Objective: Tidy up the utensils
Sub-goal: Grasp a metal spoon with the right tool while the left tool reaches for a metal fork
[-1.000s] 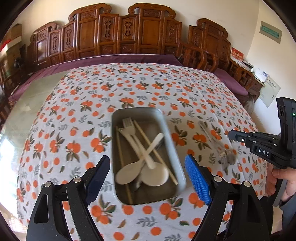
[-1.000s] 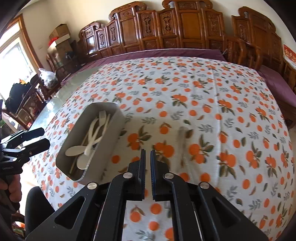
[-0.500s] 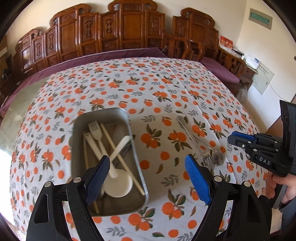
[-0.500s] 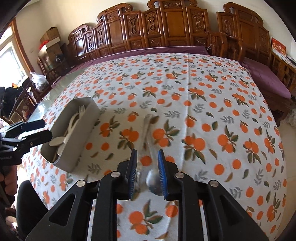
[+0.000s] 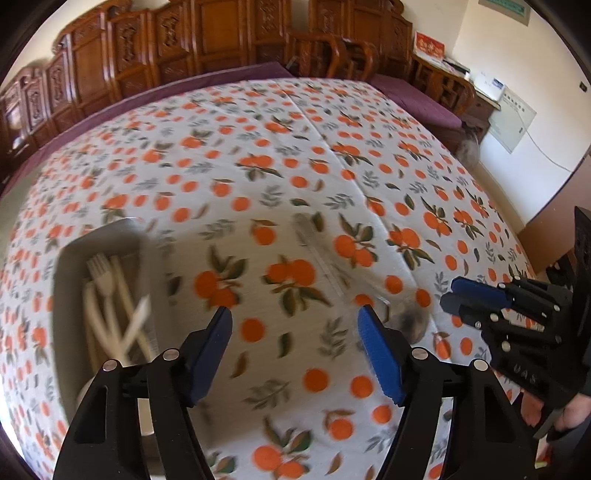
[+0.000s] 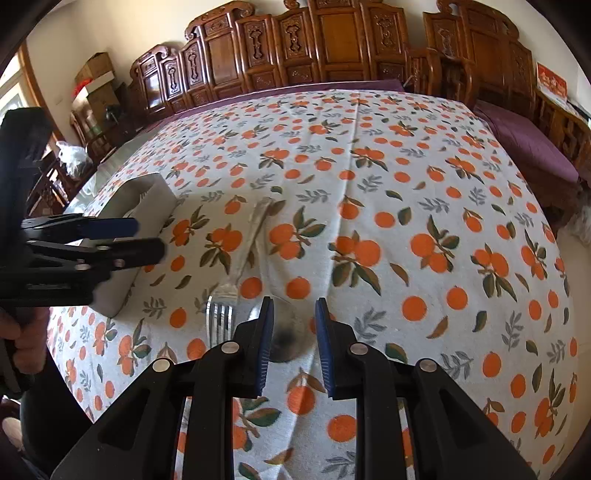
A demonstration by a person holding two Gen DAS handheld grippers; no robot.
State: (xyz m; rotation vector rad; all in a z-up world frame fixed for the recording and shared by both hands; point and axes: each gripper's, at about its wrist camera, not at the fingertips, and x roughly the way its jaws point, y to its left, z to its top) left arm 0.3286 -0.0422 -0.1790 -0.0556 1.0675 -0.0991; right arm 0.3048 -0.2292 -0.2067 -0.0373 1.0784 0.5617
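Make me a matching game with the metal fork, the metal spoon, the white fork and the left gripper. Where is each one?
Things:
1. metal fork
2. metal spoon
3. white fork
4. left gripper

Places:
A. inside the metal tray
B. bowl between the right gripper's open jaws
C. on the cloth just left of the spoon
D. open above bare tablecloth

Pairs: 1-C, 2-B, 3-A, 4-D

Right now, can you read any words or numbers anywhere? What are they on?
Nothing reads clearly.
Right tool: raised letters on its body, too blurred.
Green wall sign: too small.
Red card: too small.
White wall chart: too small.
Red poster: too small.
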